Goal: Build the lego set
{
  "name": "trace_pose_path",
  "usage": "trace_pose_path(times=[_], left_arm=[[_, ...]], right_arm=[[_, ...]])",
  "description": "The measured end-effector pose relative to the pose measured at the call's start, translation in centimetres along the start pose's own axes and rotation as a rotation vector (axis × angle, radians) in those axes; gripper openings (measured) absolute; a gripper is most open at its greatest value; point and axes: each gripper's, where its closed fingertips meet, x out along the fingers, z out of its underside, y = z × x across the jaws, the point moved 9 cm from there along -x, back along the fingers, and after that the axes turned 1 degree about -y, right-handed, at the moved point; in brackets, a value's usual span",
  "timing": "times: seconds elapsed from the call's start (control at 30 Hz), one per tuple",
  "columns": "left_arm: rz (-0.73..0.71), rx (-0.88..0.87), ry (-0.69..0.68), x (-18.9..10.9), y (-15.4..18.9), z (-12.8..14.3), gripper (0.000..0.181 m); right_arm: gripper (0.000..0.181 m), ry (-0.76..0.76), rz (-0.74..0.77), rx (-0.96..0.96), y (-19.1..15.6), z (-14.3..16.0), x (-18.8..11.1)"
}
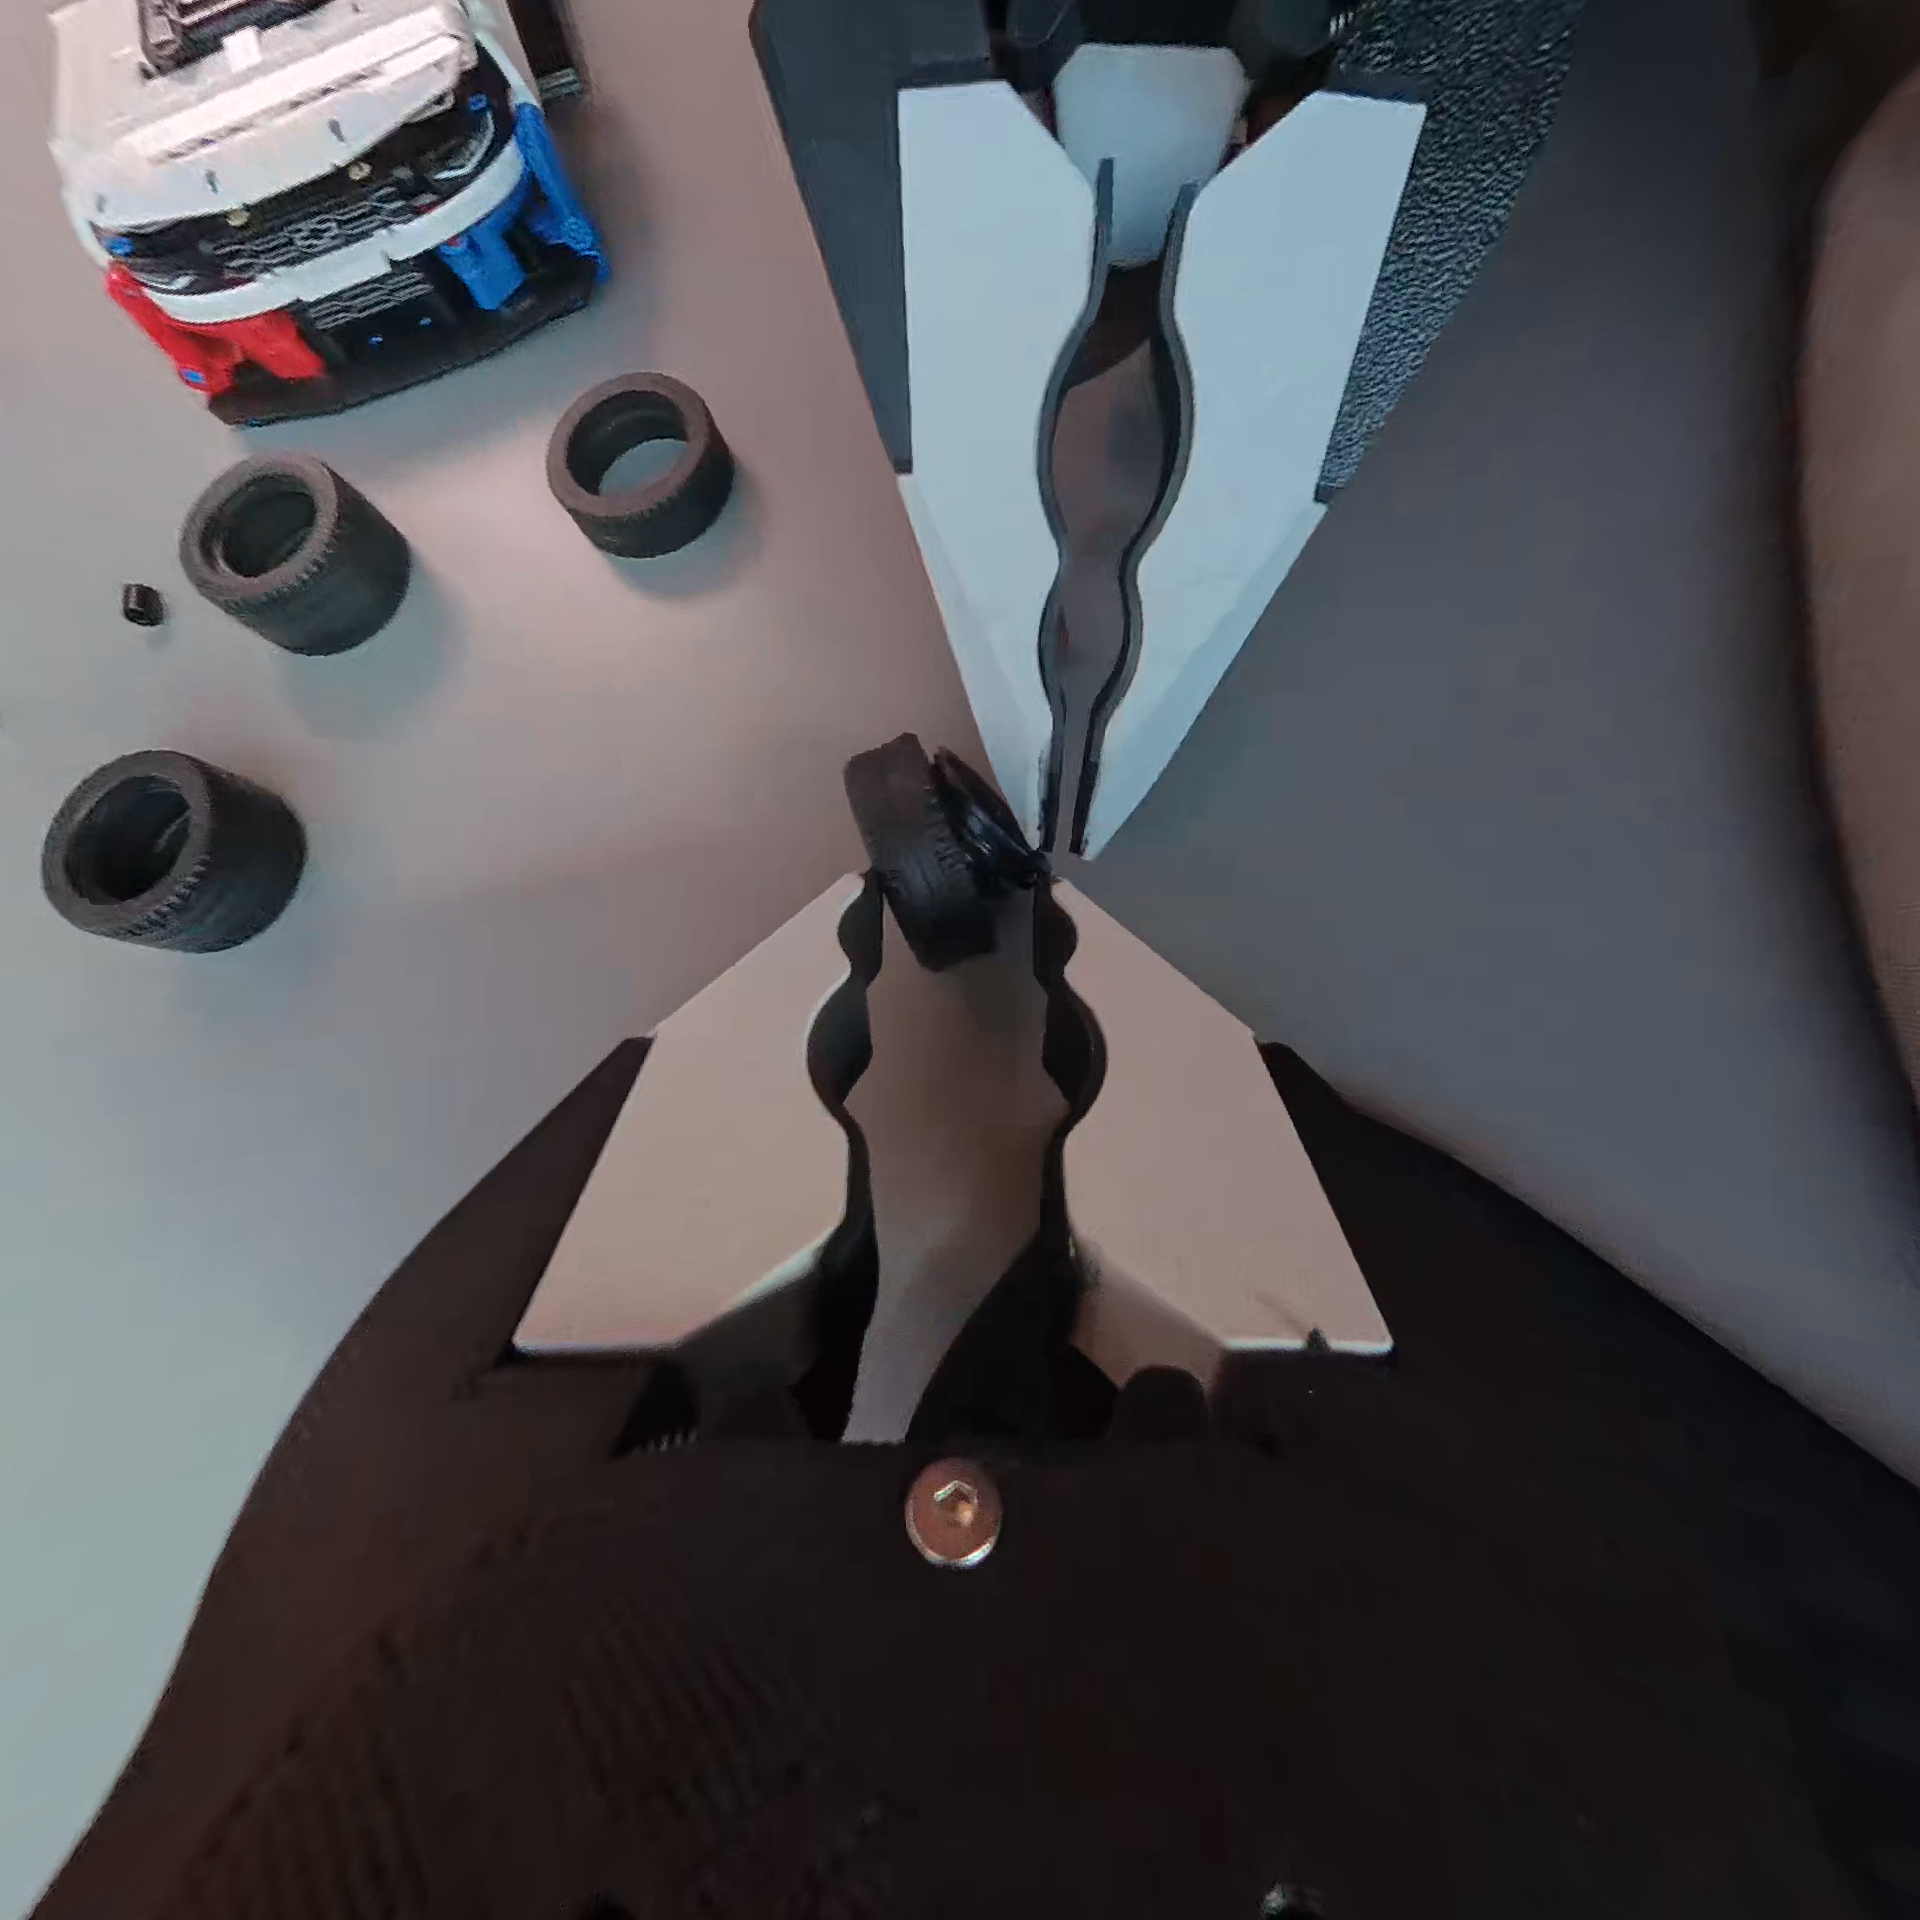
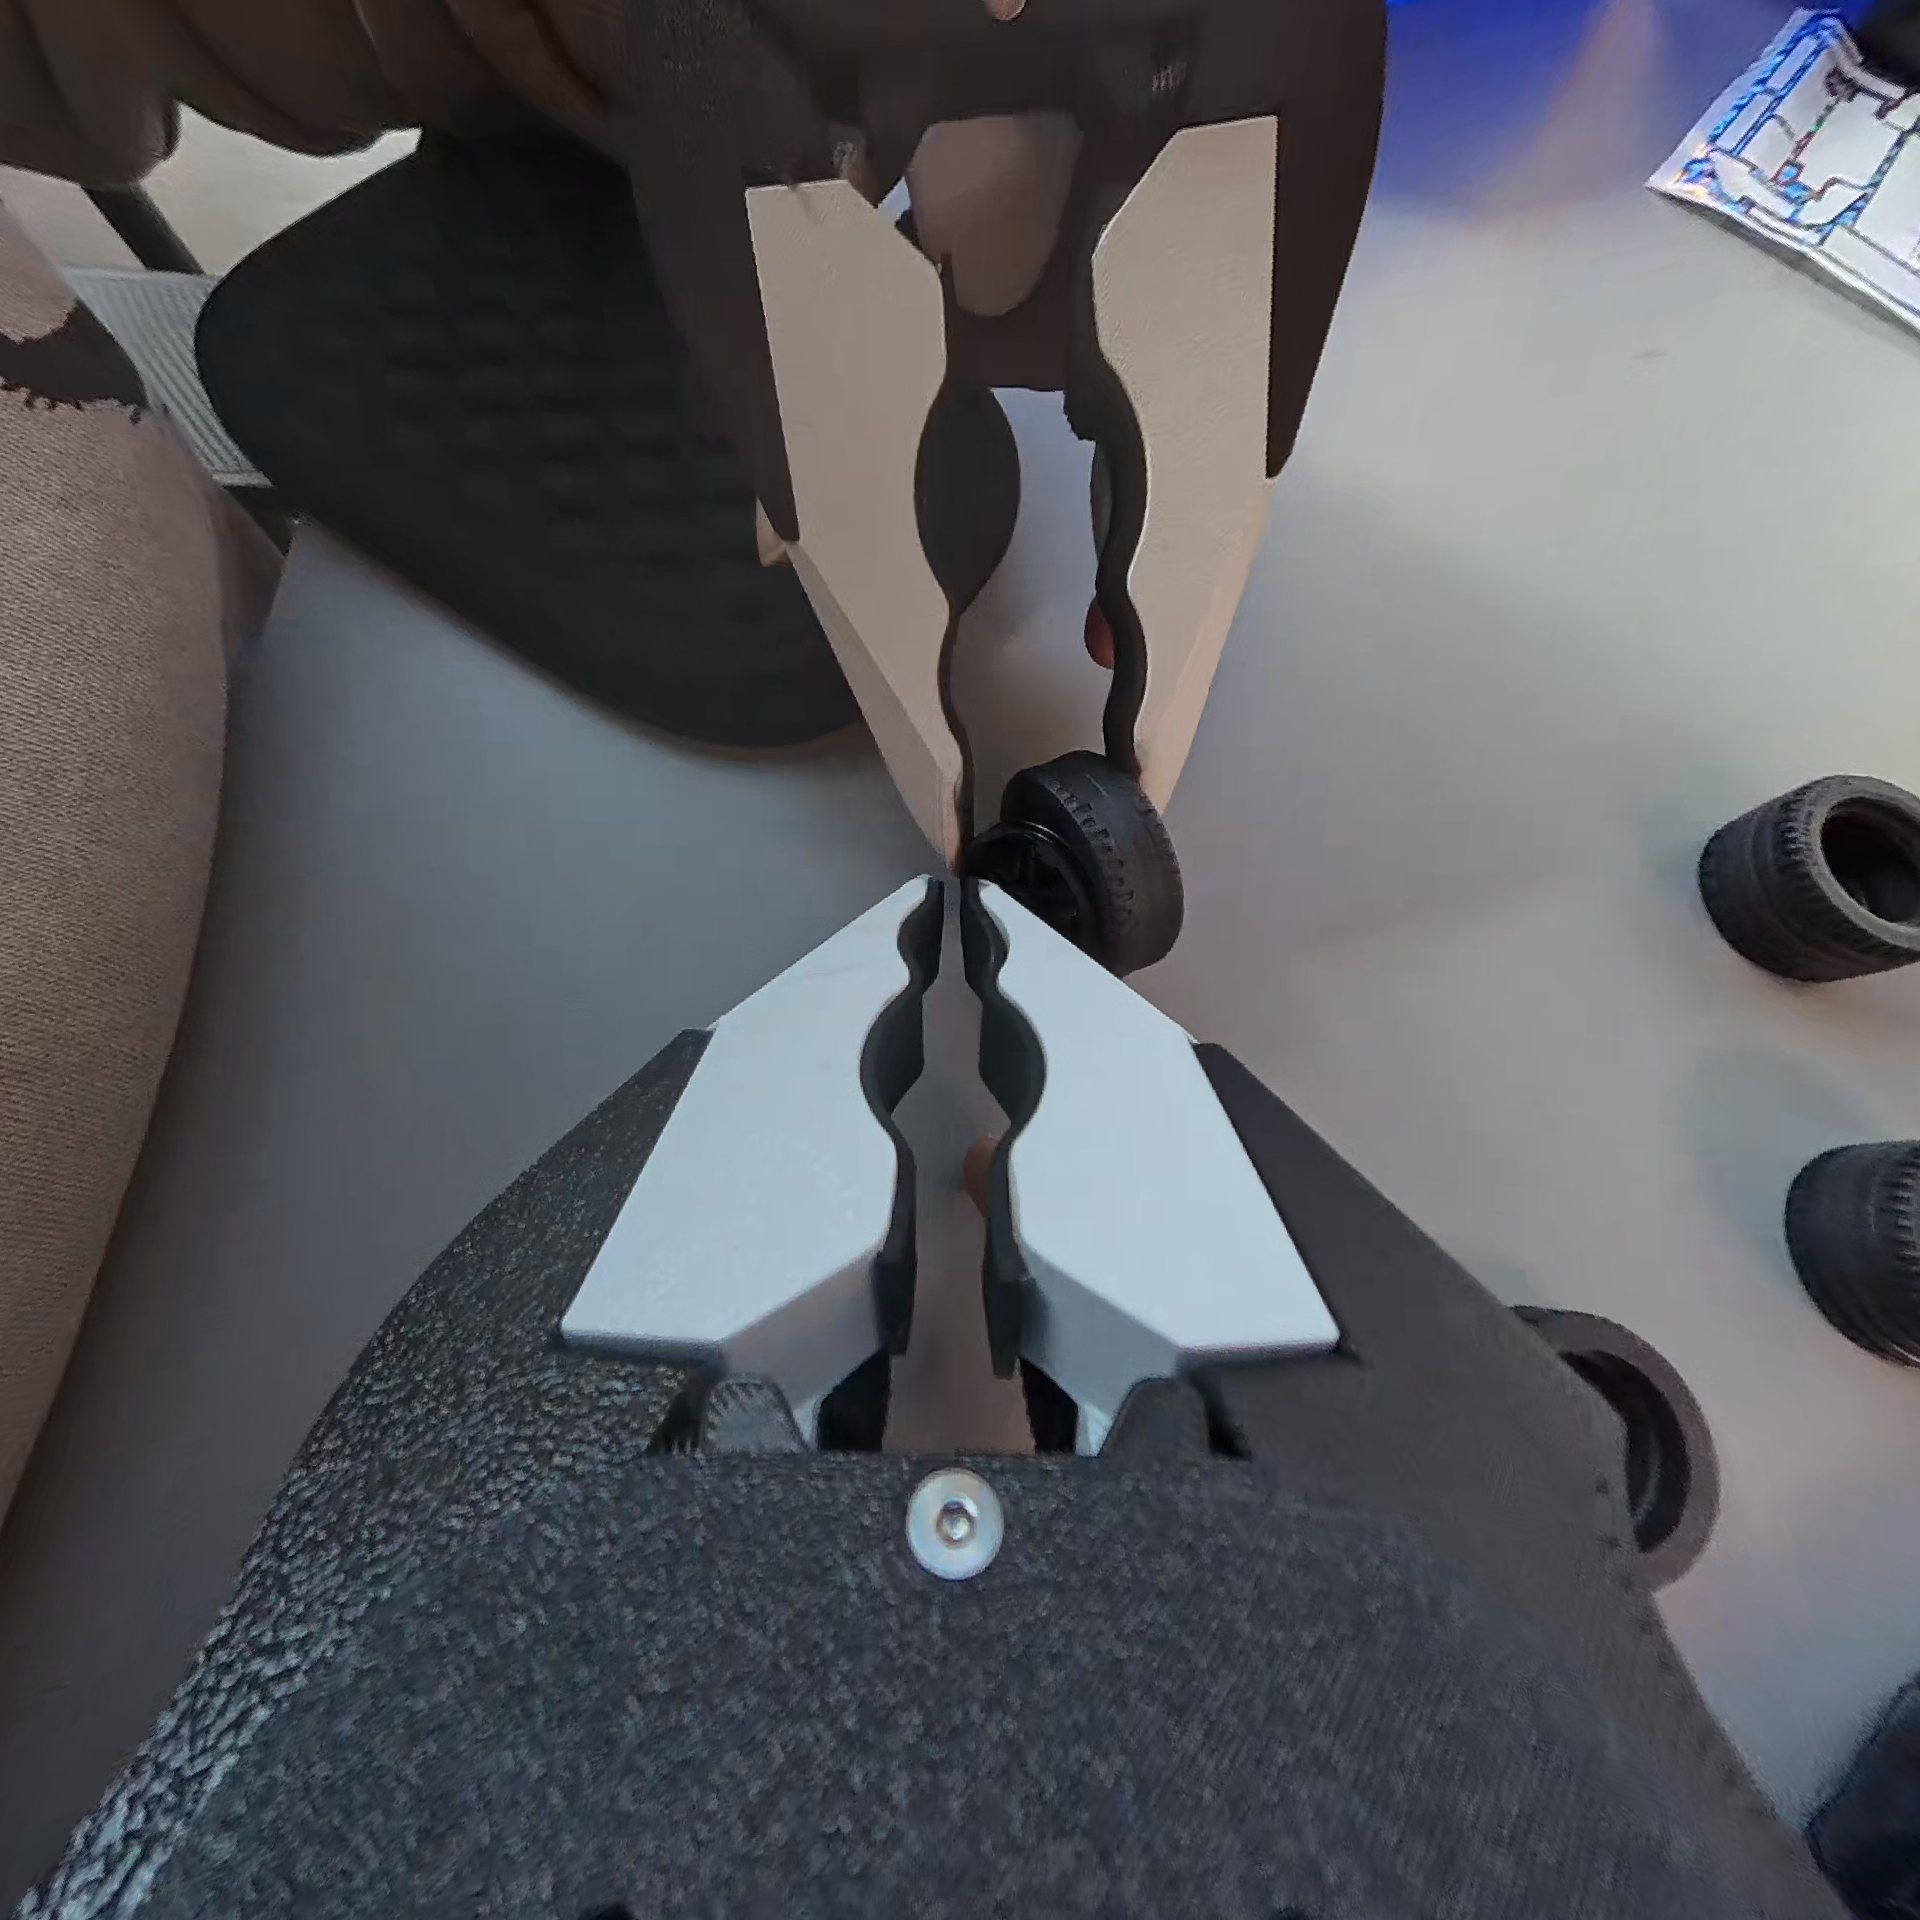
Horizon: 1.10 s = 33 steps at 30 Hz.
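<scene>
My left gripper is shut on a small black tyre and holds it above the grey table. A black wheel rim sits partly in the tyre's right side. My right gripper comes in from the top, its jaws almost together, pinching the rim's edge. In the right wrist view my right gripper meets the rim at its tips. The left gripper holds the tyre from above. The white, blue and red lego car stands at the far left.
Three loose black tyres lie on the table near the car, with a tiny black part. A printed sheet lies at the far right. A black chair seat and a brown sleeve are beyond the table edge.
</scene>
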Motion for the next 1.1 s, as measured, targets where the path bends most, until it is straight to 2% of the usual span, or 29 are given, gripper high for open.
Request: trace_pose_path(times=[0.03, 0.1, 0.17, 0.27, 0.33, 0.4, 0.43, 0.5, 0.57, 0.63, 0.7, 0.83, 0.97, 1.1], left_arm=[[0.011, -0.018, 0.008, 0.2, -0.1, 0.0, 0.027], [0.057, -0.063, 0.021, 0.4, -0.6, 0.1, 0.024], [0.038, -0.04, 0.023, 0.4, -1.1, 0.4, 0.013], [0.116, -0.017, 0.05, 0.5, -1.4, 0.5, 0.013], [0.156, 0.041, 0.045, 0.9, -1.6, 0.2, 0.013], [0.199, 0.086, 0.04, 1.2, -2.0, -0.1, 0.012], [0.232, 0.094, 0.048, 1.3, -2.2, -0.2, 0.012], [0.303, 0.115, 0.092, 1.5, -2.2, -0.5, 0.012], [0.321, 0.108, 0.104, 1.9, -2.4, -0.4, 0.012], [0.319, 0.064, 0.136, 1.8, -2.8, 0.0, 0.013], [0.315, 0.003, 0.175, 1.4, -3.3, 0.3, 0.016], [0.269, 0.041, 0.177, 1.3, -3.3, 0.5, 0.021], [0.223, 0.054, 0.18, 1.5, -3.6, 0.3, 0.015], [0.226, 0.05, 0.152, 1.9, -3.8, 0.3, 0.014]], right_arm=[[0.001, 0.009, 0.01, 0.005, 0.1, 0.2, -0.1], [0.001, 0.036, 0.027, 0.024, 0.4, 0.5, -0.8], [0.004, 0.077, 0.025, 0.068, 1.1, 0.7, -2.0], [0.022, 0.122, 0.014, 0.1, 2.6, 1.0, -3.5], [0.039, 0.098, 0.039, 0.029, 3.5, 1.2, -3.0], [0.055, 0.059, -0.003, -0.097, 3.7, 1.1, -1.9], [0.058, 0.048, -0.04, -0.158, 3.6, 0.8, -1.4], [0.053, 0.018, -0.081, -0.266, 3.4, 0.2, -0.5], [0.039, -0.037, -0.103, -0.324, 3.5, 0.1, 0.3], [0.031, -0.067, -0.121, -0.314, 3.9, 0.4, 0.5], [0.027, -0.022, -0.118, -0.274, 4.2, 0.9, 0.3], [0.026, 0.029, -0.121, -0.212, 4.4, 1.4, 0.1], [0.025, 0.052, -0.165, -0.103, 5.1, 1.6, -0.2], [0.027, 0.031, -0.186, -0.086, 5.3, 1.6, -0.4]])
